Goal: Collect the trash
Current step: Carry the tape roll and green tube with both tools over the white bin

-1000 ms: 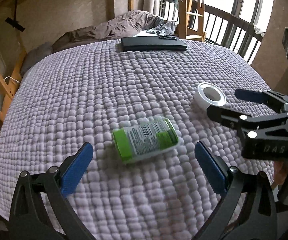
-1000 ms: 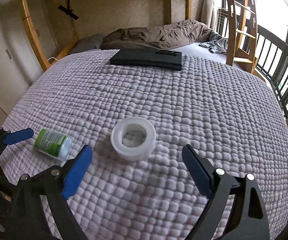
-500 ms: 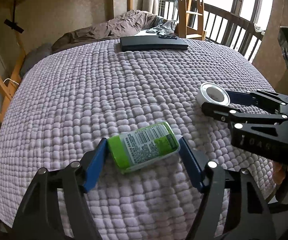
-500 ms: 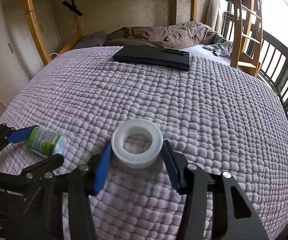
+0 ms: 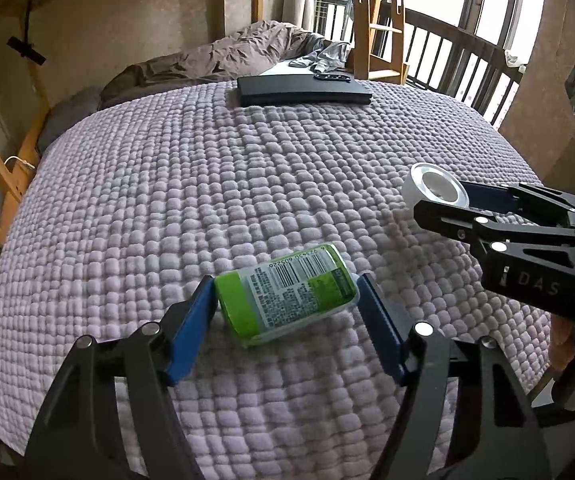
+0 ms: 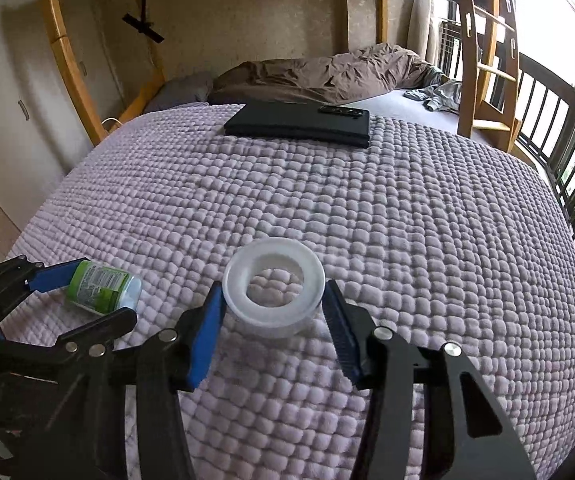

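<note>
Left gripper [image 5: 285, 312]: closed onto the green bottle [image 5: 285, 294], one blue pad at the cap end and the other at the base end; the bottle is gripped lengthwise, lying on its side.
Right gripper [image 6: 274, 320]: closed in around the white tape roll [image 6: 273, 286], both blue pads set against the roll's outer wall.
Green bottle: found low on the lilac quilt [image 5: 207, 184], near the front edge of the bed, barcode label turned upward.
White tape roll: laid flat on the quilt, hole upward, to the right of the bottle and apart from it.
Gripper spacing: the two grippers are seen side by side, close together but not touching.
Far side of quilt: a flat black case [image 6: 297, 124] is laid there, with a slim dark device [image 6: 343, 111] on top of it.
Beyond the quilt: a rumpled brown duvet [image 6: 319, 72] and grey clothing [image 6: 437, 94] are heaped.
Surroundings: a wooden ladder [image 5: 375, 20] and a dark railing [image 6: 559, 136] are seen at the right.
</note>
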Demonstrator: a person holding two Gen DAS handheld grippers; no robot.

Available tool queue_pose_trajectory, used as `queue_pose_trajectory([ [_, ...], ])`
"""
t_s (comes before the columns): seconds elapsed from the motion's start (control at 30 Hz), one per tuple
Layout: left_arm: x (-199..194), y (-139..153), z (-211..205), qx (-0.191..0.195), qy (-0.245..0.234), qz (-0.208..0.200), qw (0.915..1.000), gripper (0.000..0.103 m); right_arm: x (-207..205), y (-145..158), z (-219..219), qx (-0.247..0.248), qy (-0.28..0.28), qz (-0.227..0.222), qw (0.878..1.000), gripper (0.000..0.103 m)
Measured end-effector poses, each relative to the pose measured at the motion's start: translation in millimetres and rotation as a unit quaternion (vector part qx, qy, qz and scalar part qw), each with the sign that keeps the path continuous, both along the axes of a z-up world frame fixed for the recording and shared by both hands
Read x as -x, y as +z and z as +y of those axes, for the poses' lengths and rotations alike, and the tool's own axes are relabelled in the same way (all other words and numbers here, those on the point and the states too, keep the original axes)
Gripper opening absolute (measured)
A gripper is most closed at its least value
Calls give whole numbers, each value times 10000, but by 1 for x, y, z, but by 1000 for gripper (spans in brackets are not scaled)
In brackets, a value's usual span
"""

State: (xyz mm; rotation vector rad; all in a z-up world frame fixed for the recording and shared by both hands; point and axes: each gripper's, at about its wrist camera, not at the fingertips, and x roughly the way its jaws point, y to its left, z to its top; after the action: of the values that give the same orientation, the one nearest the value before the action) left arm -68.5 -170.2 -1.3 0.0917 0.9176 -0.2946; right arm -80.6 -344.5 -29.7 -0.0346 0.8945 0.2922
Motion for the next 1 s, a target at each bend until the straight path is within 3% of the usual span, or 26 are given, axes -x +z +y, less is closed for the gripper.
queue_pose_trajectory([
  [1.0, 38, 33, 6, 215, -234, -113, 9994, 72, 53, 19, -9, -51, 24, 153, 9999, 49],
])
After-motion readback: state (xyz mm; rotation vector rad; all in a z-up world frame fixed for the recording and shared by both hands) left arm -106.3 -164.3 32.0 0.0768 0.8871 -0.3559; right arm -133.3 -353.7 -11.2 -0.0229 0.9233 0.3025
